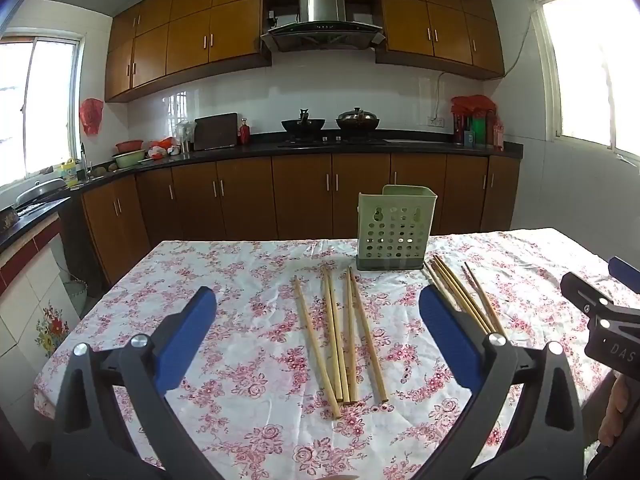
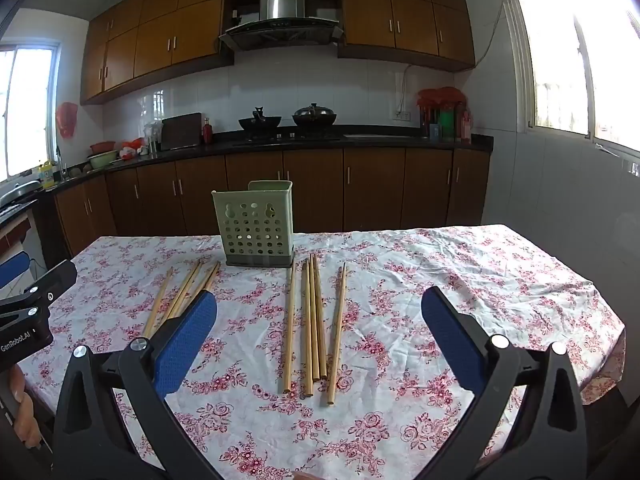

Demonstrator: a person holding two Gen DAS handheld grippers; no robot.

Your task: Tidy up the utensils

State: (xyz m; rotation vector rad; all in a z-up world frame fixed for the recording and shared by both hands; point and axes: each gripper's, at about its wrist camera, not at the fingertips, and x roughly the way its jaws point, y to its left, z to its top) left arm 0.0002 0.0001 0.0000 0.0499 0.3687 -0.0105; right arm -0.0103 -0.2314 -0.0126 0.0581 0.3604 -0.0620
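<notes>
Background only: kitchen behind the table.
Floral tablecloth (image 1: 224,280) covers the table. Far wall: brown upper cabinets (image 1: 192,40), steel range hood (image 1: 322,20) centre, two dark woks (image 1: 303,124) on the hob below it, the right one lidded. Far left on the black counter (image 1: 420,146): cutting board (image 1: 216,131), red bottle (image 1: 244,131), stacked bowls (image 1: 129,154). Far right: cluster of bottles (image 1: 478,128) under a red bag. Bright windows (image 1: 596,76) left and right.

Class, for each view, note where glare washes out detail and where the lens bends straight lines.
Left wrist view: the window is blown out white; upper cabinets bow. Right wrist view: the window glares likewise; the table edge curves.
</notes>
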